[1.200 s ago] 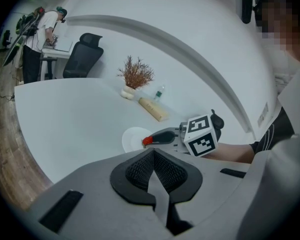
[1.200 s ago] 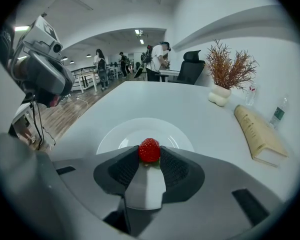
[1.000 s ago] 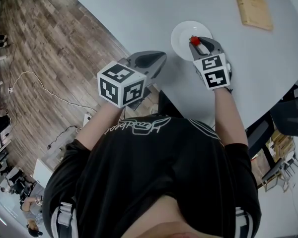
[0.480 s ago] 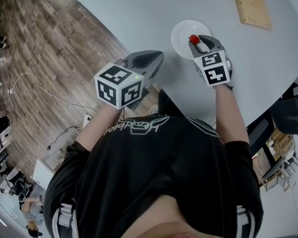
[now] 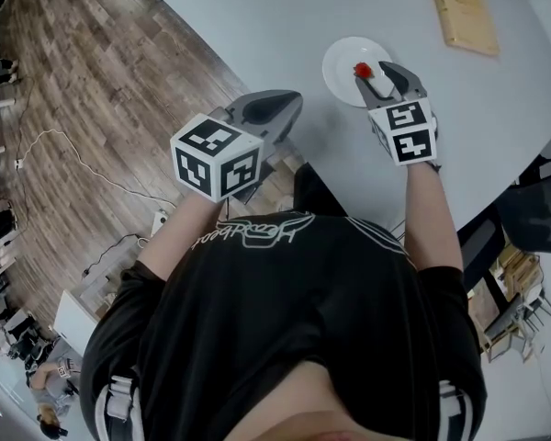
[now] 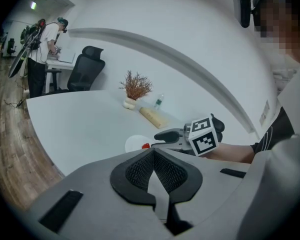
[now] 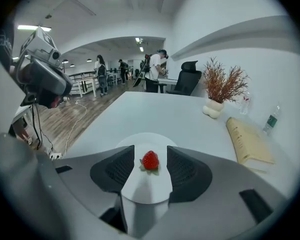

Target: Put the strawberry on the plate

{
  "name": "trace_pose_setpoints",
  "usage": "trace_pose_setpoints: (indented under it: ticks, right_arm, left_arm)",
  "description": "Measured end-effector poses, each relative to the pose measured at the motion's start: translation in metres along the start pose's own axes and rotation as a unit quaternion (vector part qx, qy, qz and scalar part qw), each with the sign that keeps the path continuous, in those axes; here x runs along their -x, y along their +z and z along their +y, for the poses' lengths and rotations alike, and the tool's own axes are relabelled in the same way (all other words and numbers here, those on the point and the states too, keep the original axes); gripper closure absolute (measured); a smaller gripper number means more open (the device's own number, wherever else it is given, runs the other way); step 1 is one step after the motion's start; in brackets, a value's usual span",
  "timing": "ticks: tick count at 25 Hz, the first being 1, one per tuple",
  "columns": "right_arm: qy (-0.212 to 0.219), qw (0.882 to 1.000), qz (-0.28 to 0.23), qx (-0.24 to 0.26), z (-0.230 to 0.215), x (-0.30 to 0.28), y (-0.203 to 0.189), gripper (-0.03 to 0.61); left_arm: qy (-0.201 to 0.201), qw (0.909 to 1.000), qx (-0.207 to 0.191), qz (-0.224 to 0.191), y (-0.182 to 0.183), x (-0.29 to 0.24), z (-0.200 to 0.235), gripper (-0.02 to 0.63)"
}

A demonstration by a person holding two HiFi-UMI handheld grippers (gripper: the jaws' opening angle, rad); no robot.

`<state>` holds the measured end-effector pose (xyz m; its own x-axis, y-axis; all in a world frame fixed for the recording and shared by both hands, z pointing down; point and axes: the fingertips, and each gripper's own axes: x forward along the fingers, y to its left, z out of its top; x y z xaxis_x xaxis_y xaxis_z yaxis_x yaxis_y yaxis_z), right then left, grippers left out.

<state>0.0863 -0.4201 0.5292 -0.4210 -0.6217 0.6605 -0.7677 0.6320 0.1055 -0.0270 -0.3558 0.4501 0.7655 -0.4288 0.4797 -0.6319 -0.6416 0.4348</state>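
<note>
Small red strawberry (image 5: 362, 70) lies on the round white plate (image 5: 342, 58) on the pale grey bench (image 5: 257, 26), between the jaws of the right tongs (image 5: 374, 73). The left tongs (image 5: 289, 104) hover well to their left. In the left gripper view, the left tongs (image 6: 153, 153) are closed on nothing. In the right gripper view, the right tongs (image 7: 150, 149) have just been opening, and their pads (image 7: 121, 166) stand clear on either side of the strawberry (image 7: 150, 160).

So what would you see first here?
The bright red strawberry, sitting on the white plate on the pale table. The right gripper hangs over it; its jaws have just been opening, and the strawberry lies between them, not pinched.
</note>
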Motion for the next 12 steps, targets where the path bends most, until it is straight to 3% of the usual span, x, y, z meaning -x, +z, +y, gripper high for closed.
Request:
trace_pose_setpoints:
  ticks: [12]
  right_arm:
    - [-0.029,0.995,-0.098,-0.004,0.036,0.102,0.056,0.410]
  left_arm:
    - [-0.008,0.9987,-0.034,-0.038,0.009,0.059,-0.039,0.606]
